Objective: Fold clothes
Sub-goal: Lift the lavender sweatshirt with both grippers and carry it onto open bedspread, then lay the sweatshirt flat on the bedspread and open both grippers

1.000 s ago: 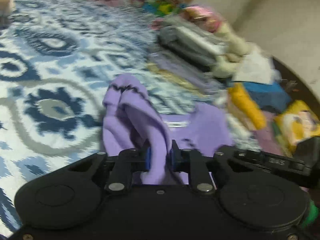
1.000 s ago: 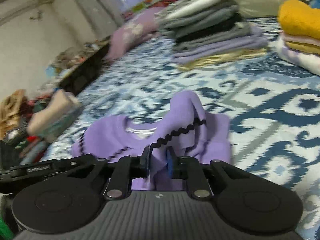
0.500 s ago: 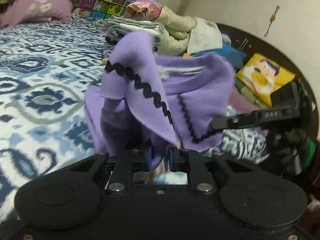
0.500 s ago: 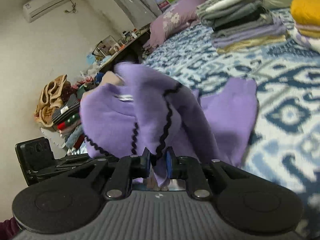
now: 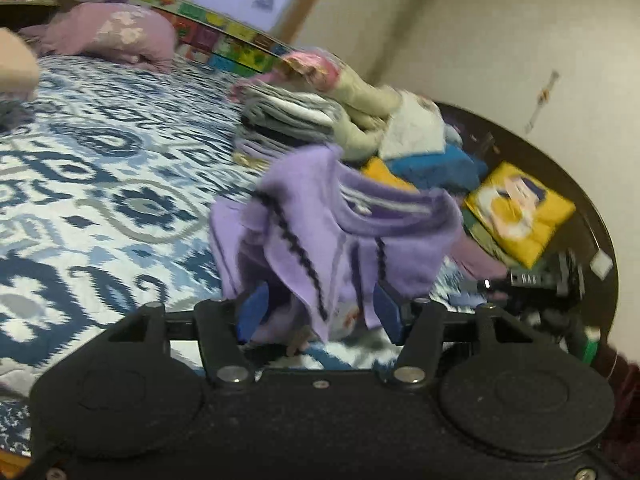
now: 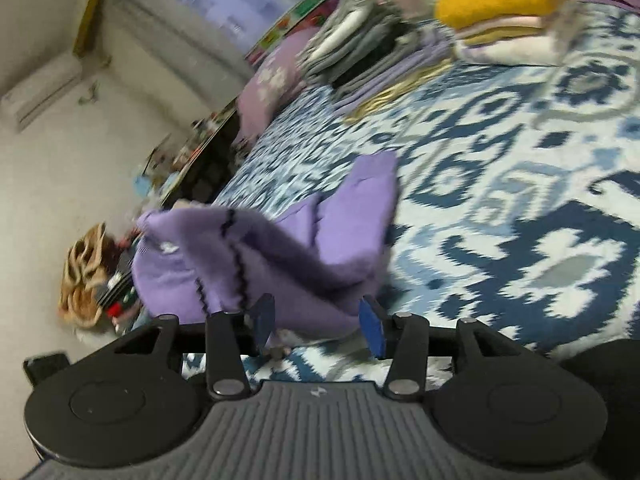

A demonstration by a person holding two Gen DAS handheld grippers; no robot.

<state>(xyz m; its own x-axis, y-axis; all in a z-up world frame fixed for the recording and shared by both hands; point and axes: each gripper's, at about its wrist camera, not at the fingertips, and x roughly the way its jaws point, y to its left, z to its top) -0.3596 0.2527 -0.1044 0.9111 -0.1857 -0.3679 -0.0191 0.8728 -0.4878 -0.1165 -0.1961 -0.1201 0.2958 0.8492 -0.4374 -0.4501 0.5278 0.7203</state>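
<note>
The bed (image 5: 92, 184), under a blue and white patterned cover, fills both views, with stacks of folded clothes (image 5: 288, 120) at about 1 o'clock from the left claw. The purple top (image 5: 340, 240), trimmed in black zigzag, hangs bunched just off the cover between the two claws. The left claw (image 5: 320, 312) is opening, cloth draped loosely between its blue pads but not pinched. The right claw (image 6: 316, 322) is opening too, the top (image 6: 280, 256) spilling toward 11 o'clock. To do this release well, I judge both should let go together and low, so the fold lands flat and does not slump.
</note>
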